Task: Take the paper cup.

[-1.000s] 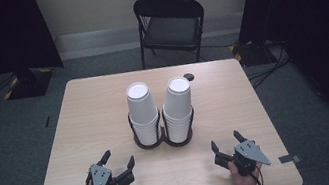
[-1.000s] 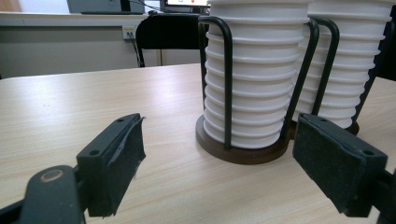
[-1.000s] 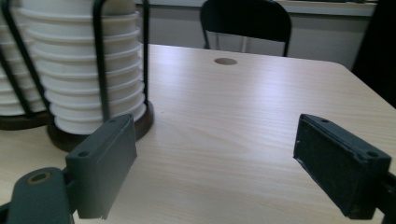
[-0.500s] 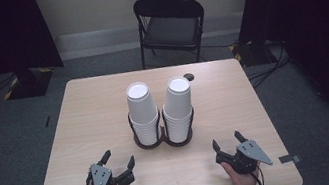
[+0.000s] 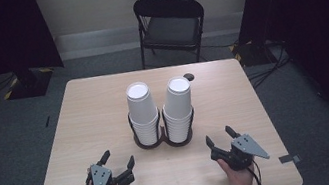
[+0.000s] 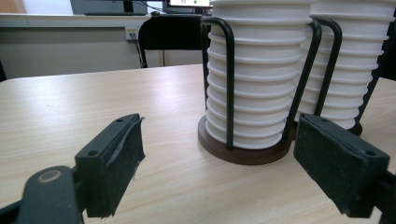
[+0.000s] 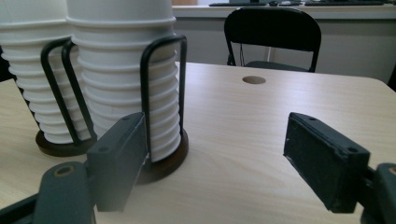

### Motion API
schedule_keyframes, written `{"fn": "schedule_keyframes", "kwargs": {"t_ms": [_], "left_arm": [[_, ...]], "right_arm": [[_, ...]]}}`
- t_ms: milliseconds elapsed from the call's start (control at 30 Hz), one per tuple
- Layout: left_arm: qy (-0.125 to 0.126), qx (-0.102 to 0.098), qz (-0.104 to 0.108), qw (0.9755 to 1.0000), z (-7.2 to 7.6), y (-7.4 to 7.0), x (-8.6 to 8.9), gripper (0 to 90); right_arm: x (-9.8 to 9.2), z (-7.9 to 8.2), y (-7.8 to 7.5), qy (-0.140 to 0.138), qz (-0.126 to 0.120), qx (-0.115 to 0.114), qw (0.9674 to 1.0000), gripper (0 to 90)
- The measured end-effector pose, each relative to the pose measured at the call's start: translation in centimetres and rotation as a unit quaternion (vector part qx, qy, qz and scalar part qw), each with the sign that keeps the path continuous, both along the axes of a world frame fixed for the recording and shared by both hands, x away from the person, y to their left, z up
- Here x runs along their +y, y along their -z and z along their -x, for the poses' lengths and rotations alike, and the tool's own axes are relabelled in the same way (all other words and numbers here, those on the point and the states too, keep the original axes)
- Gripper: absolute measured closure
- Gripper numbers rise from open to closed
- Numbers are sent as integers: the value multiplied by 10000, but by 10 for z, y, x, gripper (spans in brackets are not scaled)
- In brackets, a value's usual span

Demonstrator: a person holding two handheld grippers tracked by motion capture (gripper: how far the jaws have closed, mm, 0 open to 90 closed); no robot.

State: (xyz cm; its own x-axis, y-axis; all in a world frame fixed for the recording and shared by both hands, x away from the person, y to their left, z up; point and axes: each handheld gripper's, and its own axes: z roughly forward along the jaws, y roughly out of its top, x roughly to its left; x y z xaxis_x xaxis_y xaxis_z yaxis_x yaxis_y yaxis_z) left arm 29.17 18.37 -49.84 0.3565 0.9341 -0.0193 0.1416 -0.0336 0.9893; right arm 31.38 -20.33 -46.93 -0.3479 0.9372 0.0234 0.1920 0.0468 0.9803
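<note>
Little has shifted since the earlier frame; right gripper (image 5: 222, 137) jaws have just been closing, nothing between them, still apart. Left gripper (image 5: 116, 160) gapes, empty. Two stacks of white cups (image 5: 143, 111) stand in one twin-ring holder (image 5: 164, 140) mid-table (image 5: 80, 116), beyond both grippers.

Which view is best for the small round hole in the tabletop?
The right gripper view: the hole lies unobstructed on bare table, beyond the cup stacks. The high view shows it as a small dark spot behind the right stack. In the left gripper view, the stacks block that area.
</note>
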Motion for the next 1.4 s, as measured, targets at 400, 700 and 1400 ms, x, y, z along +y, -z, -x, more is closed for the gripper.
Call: {"fn": "schedule_keyframes", "kwargs": {"t_ms": [400, 700, 1400], "left_arm": [[-30, 41, -7, 10000, -1, 0, 0, 158], [-22, 10, -59, 10000, 0, 0, -1, 159], [34, -7, -40, 10000, 0, 0, 0, 157]], "right_arm": [[14, -7, -18, -410, 92, -151, 9990, 280], [22, -12, -37, -673, 51, -221, 9975, 312], [34, -36, -101, -1083, -274, -458, 9927, 137]]}}
